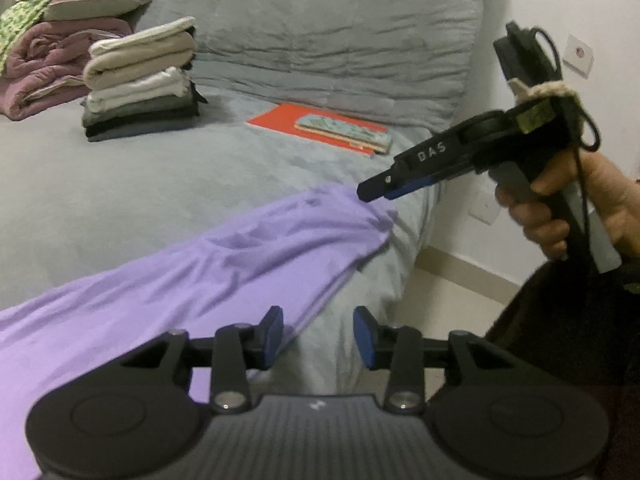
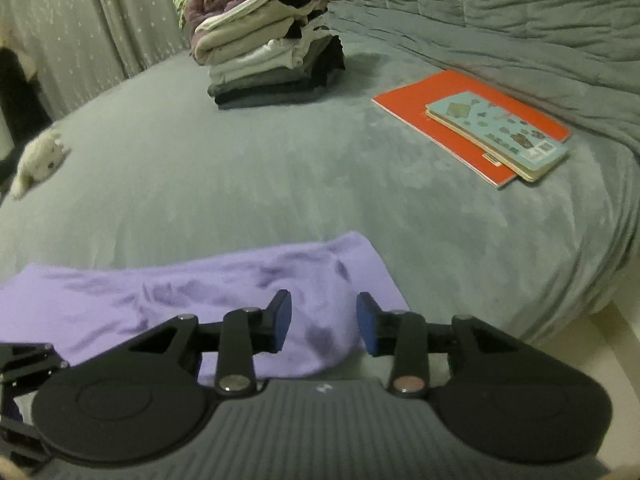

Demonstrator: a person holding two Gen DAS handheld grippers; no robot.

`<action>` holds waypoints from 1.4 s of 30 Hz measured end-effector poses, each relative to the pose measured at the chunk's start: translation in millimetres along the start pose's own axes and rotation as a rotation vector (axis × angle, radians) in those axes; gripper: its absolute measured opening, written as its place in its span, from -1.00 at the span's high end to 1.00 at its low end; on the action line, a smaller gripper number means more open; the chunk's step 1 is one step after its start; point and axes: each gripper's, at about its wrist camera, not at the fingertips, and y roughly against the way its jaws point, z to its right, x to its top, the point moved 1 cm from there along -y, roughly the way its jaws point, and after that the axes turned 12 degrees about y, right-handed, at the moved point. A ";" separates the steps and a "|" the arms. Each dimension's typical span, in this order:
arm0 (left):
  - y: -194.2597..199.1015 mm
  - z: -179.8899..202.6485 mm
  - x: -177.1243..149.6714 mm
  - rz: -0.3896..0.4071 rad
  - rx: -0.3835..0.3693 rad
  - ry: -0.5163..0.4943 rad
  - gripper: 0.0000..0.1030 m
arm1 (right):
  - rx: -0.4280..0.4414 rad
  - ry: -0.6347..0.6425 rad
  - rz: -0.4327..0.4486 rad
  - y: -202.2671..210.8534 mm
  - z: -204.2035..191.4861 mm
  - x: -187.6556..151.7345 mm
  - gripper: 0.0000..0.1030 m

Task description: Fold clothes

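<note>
Now both my left gripper (image 1: 318, 334) and right gripper (image 2: 324, 322) hang with jaws released over the lilac garment (image 1: 224, 256), spread flat on the bed (image 1: 160, 176) near its edge, ready for folding.

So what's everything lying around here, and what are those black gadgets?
garment: one, lilac, spread along the bed's near edge
folded clothes: one stack, beige, white, grey, black, far side
bedding pile: one, mauve and green, behind the stack
notebook: one, red, on the bed
booklet: one, pale blue, on the notebook
soft toy: one, cream, left edge
bed: grey cover
left gripper: black, blue pads, open
right gripper: same, open, hand-held
</note>
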 end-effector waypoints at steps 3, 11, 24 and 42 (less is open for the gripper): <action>2.6 -7.2 4.4 0.020 0.027 0.014 0.16 | 0.008 0.003 0.006 -10.9 1.1 9.3 0.22; 3.0 -32.9 10.9 0.031 0.131 0.068 0.13 | 0.049 0.154 0.041 -41.8 -6.9 14.7 0.32; -4.0 -46.8 12.7 0.035 0.210 0.103 0.12 | 0.044 0.265 0.138 -36.4 -6.8 0.4 0.98; 2.6 -65.4 16.4 0.070 0.263 0.152 0.11 | -0.116 0.201 0.146 -47.0 3.9 6.5 0.90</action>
